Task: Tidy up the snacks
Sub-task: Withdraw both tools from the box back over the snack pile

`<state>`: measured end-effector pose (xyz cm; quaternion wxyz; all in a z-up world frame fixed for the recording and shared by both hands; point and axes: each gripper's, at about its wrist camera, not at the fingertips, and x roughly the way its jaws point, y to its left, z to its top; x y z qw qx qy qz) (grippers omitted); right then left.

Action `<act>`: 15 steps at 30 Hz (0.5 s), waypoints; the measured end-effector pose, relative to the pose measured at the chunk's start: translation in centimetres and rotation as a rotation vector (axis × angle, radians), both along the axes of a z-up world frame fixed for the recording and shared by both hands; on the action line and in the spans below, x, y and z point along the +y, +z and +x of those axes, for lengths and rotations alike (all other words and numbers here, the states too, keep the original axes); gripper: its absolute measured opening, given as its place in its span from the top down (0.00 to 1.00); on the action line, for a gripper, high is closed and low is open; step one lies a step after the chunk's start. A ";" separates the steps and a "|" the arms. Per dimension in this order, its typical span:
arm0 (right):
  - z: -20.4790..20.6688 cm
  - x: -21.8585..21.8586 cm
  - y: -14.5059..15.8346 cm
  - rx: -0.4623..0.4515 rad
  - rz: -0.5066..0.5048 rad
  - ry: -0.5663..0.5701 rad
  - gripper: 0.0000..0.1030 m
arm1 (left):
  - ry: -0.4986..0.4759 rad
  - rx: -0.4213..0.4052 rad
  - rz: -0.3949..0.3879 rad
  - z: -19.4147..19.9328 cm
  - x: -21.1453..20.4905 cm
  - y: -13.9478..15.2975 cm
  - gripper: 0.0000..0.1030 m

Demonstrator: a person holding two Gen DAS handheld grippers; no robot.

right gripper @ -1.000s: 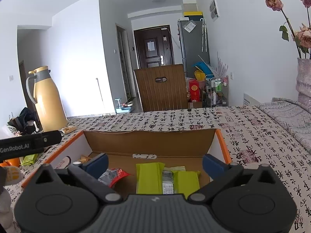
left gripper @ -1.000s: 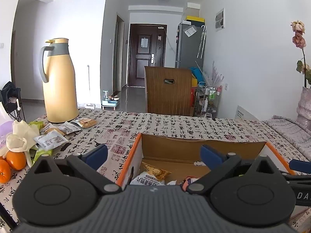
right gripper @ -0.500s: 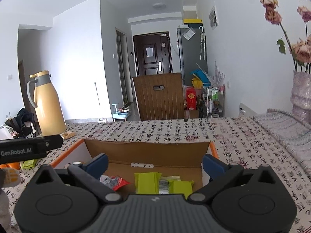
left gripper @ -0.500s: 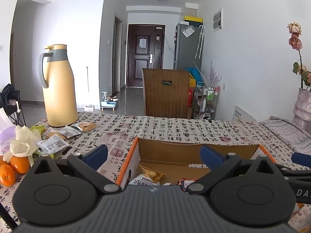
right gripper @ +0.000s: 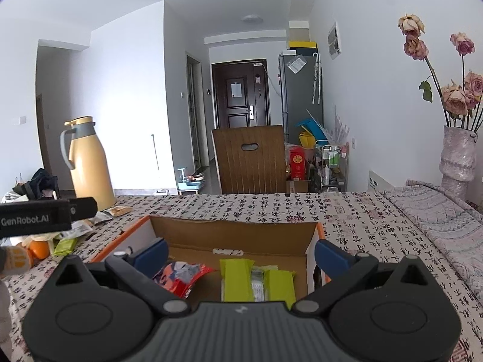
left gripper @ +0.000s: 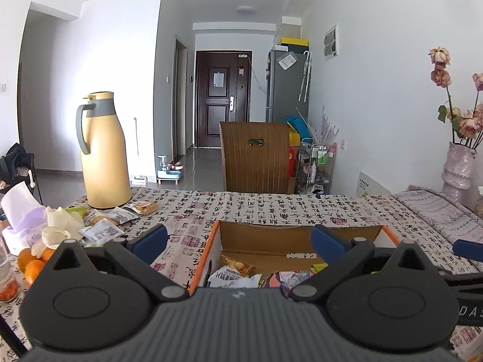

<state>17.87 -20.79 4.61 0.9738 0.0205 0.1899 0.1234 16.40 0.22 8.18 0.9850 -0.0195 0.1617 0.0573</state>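
Both the left gripper [left gripper: 238, 241] and right gripper [right gripper: 240, 255] hover spread and empty over the cardboard box [right gripper: 235, 235]. Loose snack packets [left gripper: 99, 230] left of it look light and crinkly, probably slippery; pinch an edge seam.

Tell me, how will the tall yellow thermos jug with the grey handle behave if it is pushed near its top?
The tall yellow thermos jug is much taller than wide, so it would probably tip rather than slide. The patterned tablecloth under it may bunch up.
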 end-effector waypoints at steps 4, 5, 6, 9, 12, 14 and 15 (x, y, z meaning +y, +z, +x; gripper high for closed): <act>-2.0 0.3 -0.1 0.000 -0.006 0.013 0.00 | -0.009 -0.002 0.002 -2.0 0.1 0.0 0.00; -2.6 0.3 -0.1 0.000 -0.008 0.017 0.00 | -0.012 0.000 0.002 -2.4 0.1 0.0 0.00; -3.2 0.4 -0.1 0.001 -0.010 0.020 0.00 | -0.015 0.003 0.001 -2.9 0.1 -0.1 0.00; -4.7 0.6 -0.3 0.002 -0.012 0.028 0.00 | -0.023 0.011 -0.005 -4.5 0.3 -0.6 0.00; -6.1 0.7 -0.7 0.009 -0.013 0.036 0.00 | -0.032 0.024 -0.020 -6.1 0.7 -1.3 0.00; -7.0 0.8 -1.1 0.017 -0.016 0.040 0.00 | -0.034 0.035 -0.028 -7.0 1.0 -1.8 0.00; -7.3 0.7 -1.2 0.021 -0.016 0.041 0.00 | -0.036 0.037 -0.036 -7.5 1.2 -2.1 0.00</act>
